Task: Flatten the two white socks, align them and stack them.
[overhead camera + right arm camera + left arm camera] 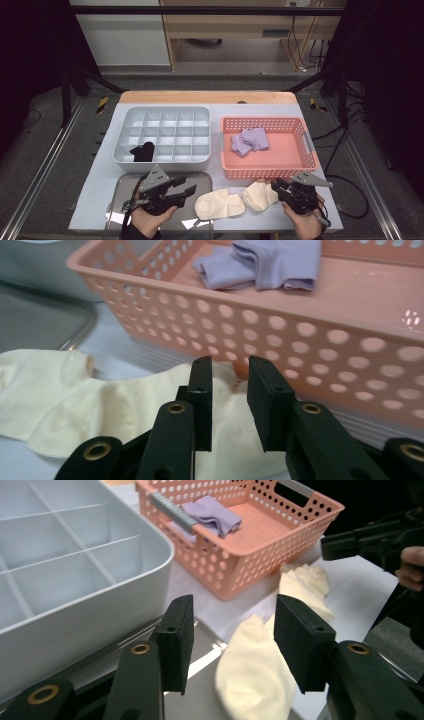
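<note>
Two cream socks lie on the white table mat in front of the pink basket: a left cream sock and a right cream sock. My left gripper is open above the metal tray's right end. Its jaws frame the left cream sock without touching it. My right gripper sits at the right sock's edge. Its jaws stand a narrow gap apart just above the cream fabric, with nothing between them. In the basket lie purple socks.
A grey divided organizer stands at the back left with a black sock in a front compartment. A metal tray lies before it. The basket wall rises close behind the cream socks.
</note>
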Motion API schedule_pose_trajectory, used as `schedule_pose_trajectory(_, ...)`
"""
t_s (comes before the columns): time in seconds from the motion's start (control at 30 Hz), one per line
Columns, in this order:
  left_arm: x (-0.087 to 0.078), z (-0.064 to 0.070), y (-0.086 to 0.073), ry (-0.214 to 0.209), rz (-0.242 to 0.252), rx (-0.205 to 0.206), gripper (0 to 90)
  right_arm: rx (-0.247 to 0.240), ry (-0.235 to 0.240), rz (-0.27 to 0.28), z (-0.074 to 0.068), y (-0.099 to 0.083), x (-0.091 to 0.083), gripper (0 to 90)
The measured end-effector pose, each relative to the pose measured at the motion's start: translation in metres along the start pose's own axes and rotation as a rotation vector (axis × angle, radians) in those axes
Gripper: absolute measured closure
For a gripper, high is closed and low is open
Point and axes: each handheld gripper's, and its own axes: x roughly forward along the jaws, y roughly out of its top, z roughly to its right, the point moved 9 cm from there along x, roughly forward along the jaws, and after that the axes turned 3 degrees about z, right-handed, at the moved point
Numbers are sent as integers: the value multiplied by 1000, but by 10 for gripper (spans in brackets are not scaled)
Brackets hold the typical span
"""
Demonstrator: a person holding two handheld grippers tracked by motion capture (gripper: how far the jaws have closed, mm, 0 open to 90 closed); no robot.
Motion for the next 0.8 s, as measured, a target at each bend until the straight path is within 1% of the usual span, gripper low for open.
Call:
schedule_pose_trajectory(0.03, 6, 7, 3, -8, -2, 6, 497, 0, -8, -1, 4, -1, 0, 726)
schedule_pose_trajectory(0.07, 10, 11, 4, -12, -5, 9, 497, 0, -11, -3, 6, -2, 1, 726)
schedule_pose_trajectory(0.17, 24, 20, 4, -20, -29, 24, 501, -2, -23, -17, 12, -7, 3, 722)
schedule_pose_trajectory(0.2, 29, 23, 3, -19, -38, 31, 501, 8, -28, -27, 13, -9, 4, 718)
schedule_pose_trajectory(0.23, 34, 24, 3, -18, -43, 33, 501, -2, -29, -28, 16, -10, 5, 716)
schedule_pose_trajectory(0.27, 38, 27, 2, -24, -49, 30, 502, 0, -30, -30, 17, -11, 5, 715)
schedule_pose_trajectory(0.33, 45, 31, 1, -30, -56, 28, 506, 2, -31, -39, 17, -13, 6, 715)
schedule_pose_trajectory(0.4, 52, 37, 0, -37, -64, 28, 508, -7, -31, -45, 18, -14, 7, 715)
schedule_pose_trajectory(0.5, 62, 47, -1, -41, -74, 37, 513, -7, -32, -54, 17, -16, 9, 715)
schedule_pose_trajectory(0.57, 70, 54, -3, -54, -80, 34, 521, -15, -39, -55, 18, -16, 10, 715)
schedule_pose_trajectory(0.6, 70, 54, -3, -54, -80, 34, 524, -14, -41, -57, 19, -17, 10, 716)
schedule_pose_trajectory(0.63, 77, 59, -4, -56, -89, 32, 527, -22, -41, -58, 20, -17, 10, 717)
schedule_pose_trajectory(0.8, 92, 69, -7, -47, -101, 53, 537, -19, -44, -70, 22, -20, 11, 721)
